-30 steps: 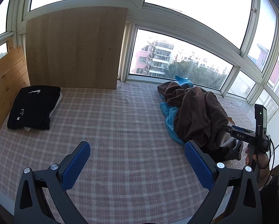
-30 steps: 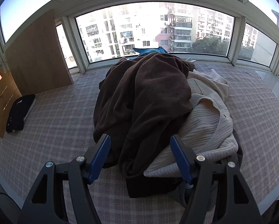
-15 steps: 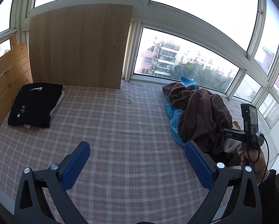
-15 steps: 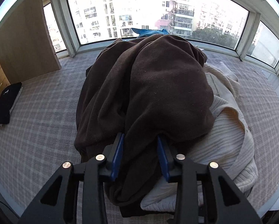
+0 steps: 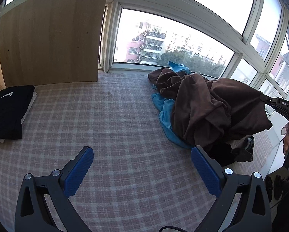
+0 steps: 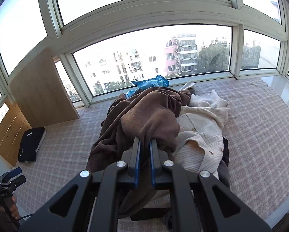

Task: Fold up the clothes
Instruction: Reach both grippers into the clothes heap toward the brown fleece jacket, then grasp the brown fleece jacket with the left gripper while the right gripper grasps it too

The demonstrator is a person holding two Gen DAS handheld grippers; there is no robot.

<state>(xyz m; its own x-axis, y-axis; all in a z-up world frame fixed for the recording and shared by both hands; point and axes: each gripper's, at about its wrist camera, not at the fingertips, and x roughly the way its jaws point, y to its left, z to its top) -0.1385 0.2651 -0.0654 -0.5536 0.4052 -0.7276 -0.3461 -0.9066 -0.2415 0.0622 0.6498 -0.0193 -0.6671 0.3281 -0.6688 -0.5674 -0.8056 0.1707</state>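
Note:
A pile of unfolded clothes lies on the checked mat: a brown garment (image 6: 144, 119) on top, a cream knit sweater (image 6: 204, 127) to its right, a blue garment (image 6: 150, 82) behind. My right gripper (image 6: 144, 145) is shut on a fold of the brown garment and lifts it off the pile; it also shows in the left wrist view (image 5: 260, 96), gripping the brown garment (image 5: 212, 106). My left gripper (image 5: 142, 162) is open and empty above the bare mat, left of the pile.
A folded black garment (image 5: 7, 112) lies at the mat's far left beside a wooden wall. A wooden board (image 5: 49, 36) leans against the window. The checked mat (image 5: 105, 116) is bounded by windows behind and at right.
My right gripper closed on the brown garment and has raised it from the pile. My left gripper stayed open and drifted slightly, the pile now nearer its right finger.

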